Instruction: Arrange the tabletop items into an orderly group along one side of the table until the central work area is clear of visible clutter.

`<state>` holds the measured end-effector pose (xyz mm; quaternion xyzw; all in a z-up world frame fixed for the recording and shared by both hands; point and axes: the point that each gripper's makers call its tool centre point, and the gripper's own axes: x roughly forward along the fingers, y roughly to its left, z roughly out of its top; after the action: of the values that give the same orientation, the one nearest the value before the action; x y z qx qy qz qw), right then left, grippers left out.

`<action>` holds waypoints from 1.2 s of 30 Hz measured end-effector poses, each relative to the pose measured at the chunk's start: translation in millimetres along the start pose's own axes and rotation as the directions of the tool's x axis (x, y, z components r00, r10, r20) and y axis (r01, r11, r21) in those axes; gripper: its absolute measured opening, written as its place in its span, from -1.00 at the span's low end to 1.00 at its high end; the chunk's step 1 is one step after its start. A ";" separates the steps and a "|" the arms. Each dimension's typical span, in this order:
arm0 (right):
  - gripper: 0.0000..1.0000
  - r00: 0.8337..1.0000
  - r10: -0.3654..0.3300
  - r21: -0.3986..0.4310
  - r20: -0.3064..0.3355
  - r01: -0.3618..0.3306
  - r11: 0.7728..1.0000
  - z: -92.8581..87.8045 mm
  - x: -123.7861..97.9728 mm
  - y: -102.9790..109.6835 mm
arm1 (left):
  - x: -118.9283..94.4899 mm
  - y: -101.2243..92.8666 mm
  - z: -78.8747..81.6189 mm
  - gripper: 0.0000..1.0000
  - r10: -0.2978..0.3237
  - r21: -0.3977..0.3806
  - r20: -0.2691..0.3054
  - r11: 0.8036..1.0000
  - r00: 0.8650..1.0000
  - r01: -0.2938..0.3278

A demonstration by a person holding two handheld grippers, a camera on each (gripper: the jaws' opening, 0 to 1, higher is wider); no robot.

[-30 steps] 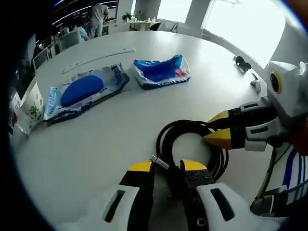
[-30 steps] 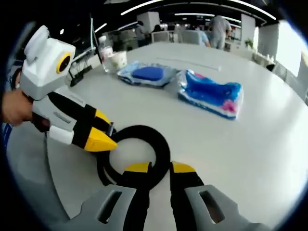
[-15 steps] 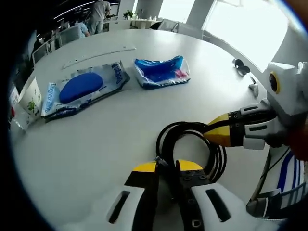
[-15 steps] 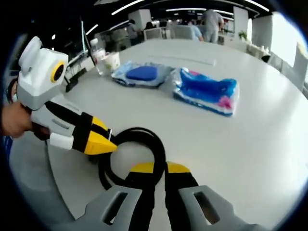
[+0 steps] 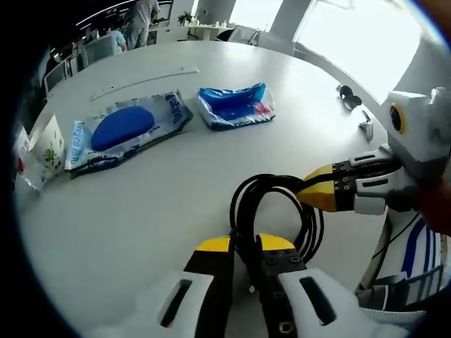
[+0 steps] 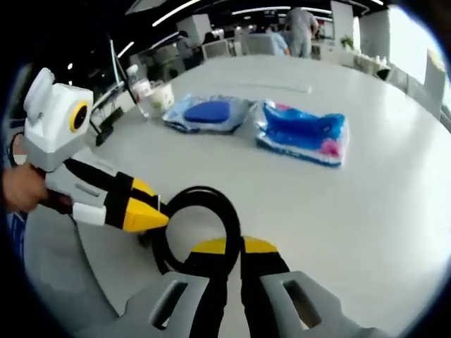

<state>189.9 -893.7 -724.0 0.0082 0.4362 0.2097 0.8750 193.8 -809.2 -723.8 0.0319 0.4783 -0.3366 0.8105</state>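
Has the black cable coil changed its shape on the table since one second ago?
Yes. The cable coil, held by both grippers, now looks narrower and taller against the table.

I'm seeing both cams riding low, close over the table (image 5: 141,211), looking fwd along their jaws. They're facing each other across the cable coil (image 5: 278,211), both catching the two blue packs (image 6: 303,134) beyond, w/ the office behind.

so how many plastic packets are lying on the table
2, side by side past the black cable: one with a blue oval pad, one crumpled blue-and-pink one. None seem hidden.
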 end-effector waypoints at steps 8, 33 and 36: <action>-0.99 1.000 0.009 0.010 0.012 -0.009 1.000 9.5 0.8 11.4 | -11.1 8.0 2.6 -0.87 -0.001 0.013 0.003 1.000 1.000 0.001; -0.99 0.998 0.067 0.041 0.021 -0.067 0.997 39.8 14.8 47.8 | -41.8 47.9 7.2 -0.91 0.028 -0.007 0.007 1.000 1.000 -0.028; -0.99 0.997 0.072 0.038 0.023 -0.073 0.997 45.4 16.9 49.0 | -43.4 52.5 11.1 -0.91 0.030 -0.018 0.011 0.999 1.000 -0.029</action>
<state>216.0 -835.0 -699.1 0.0435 0.4300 0.2327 0.8712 218.6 -750.5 -697.4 0.0298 0.4761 -0.3206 0.8183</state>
